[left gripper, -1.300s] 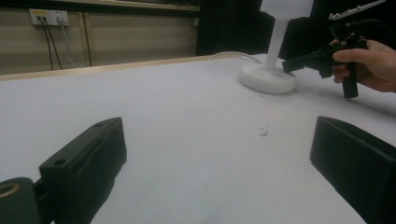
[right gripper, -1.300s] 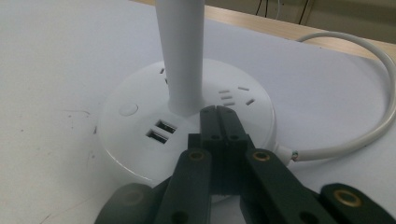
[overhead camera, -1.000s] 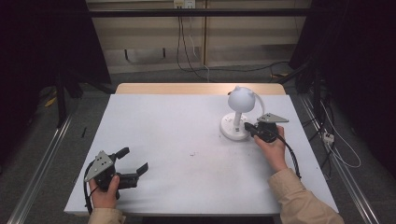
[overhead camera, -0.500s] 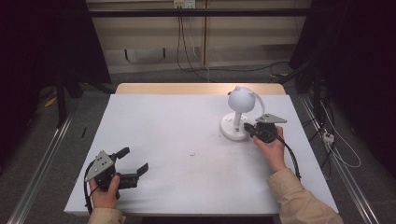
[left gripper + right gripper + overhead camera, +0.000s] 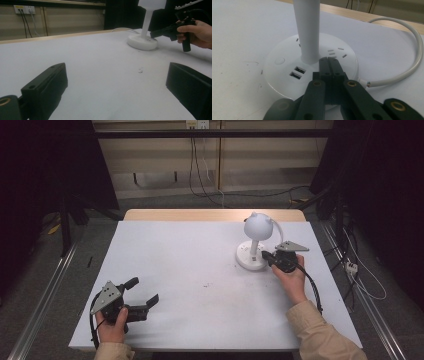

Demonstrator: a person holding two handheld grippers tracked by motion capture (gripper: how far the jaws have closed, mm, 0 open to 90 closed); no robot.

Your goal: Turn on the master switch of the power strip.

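A white desk lamp [image 5: 257, 226] with a round head stands at the table's back right on a disc base [image 5: 248, 257]. My right gripper [image 5: 265, 255] is shut, with nothing between its jaws, and its tips rest on the base [image 5: 287, 67] just right of the stem [image 5: 308, 30]. The base carries two USB ports [image 5: 296, 72], a round button [image 5: 279, 60] and socket slots. My left gripper [image 5: 145, 291] stands open near the front left corner, holding nothing. From the left gripper [image 5: 116, 72], the lamp base [image 5: 141, 42] and the right gripper [image 5: 153, 33] lie far ahead.
The lamp's white cable [image 5: 412, 50] loops from the base's right side toward the table's back edge. The white tabletop [image 5: 190, 265] bears a small dark speck [image 5: 205, 284] near its middle. Cables and a power strip [image 5: 350, 266] lie on the floor at right.
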